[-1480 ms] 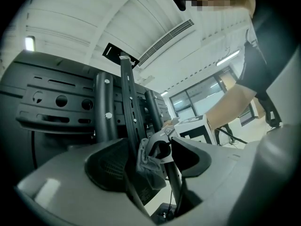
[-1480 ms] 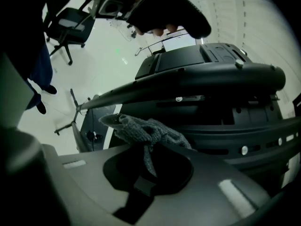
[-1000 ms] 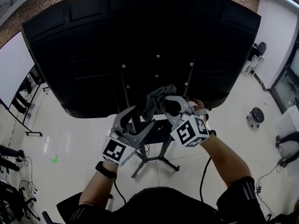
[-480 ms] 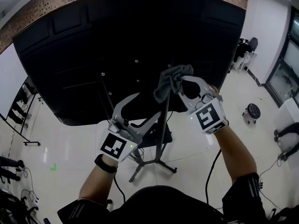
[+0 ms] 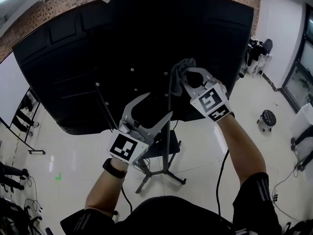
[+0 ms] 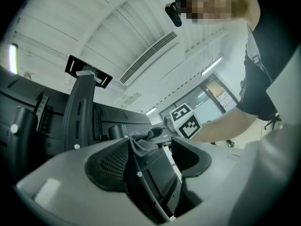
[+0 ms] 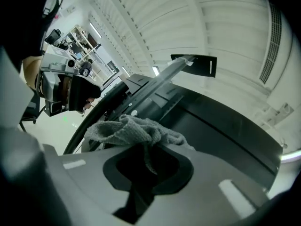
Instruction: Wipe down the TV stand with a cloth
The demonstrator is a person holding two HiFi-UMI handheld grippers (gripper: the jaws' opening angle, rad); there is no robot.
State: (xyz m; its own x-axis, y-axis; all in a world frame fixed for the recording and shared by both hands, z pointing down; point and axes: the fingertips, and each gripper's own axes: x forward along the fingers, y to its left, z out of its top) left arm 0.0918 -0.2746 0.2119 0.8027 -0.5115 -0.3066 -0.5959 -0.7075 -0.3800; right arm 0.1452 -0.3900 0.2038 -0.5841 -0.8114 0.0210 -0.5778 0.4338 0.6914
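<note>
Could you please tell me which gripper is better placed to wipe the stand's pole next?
Right. The right gripper is shut on the cloth at the pole; the left gripper is open, lower, without cloth.

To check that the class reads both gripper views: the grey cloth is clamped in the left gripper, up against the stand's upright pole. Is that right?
Not the left: the right gripper is shut on the grey cloth, up against the stand's upright pole, as the right gripper view shows. The left gripper is open and empty.

the cloth is grey — tv stand black, floor white.
</note>
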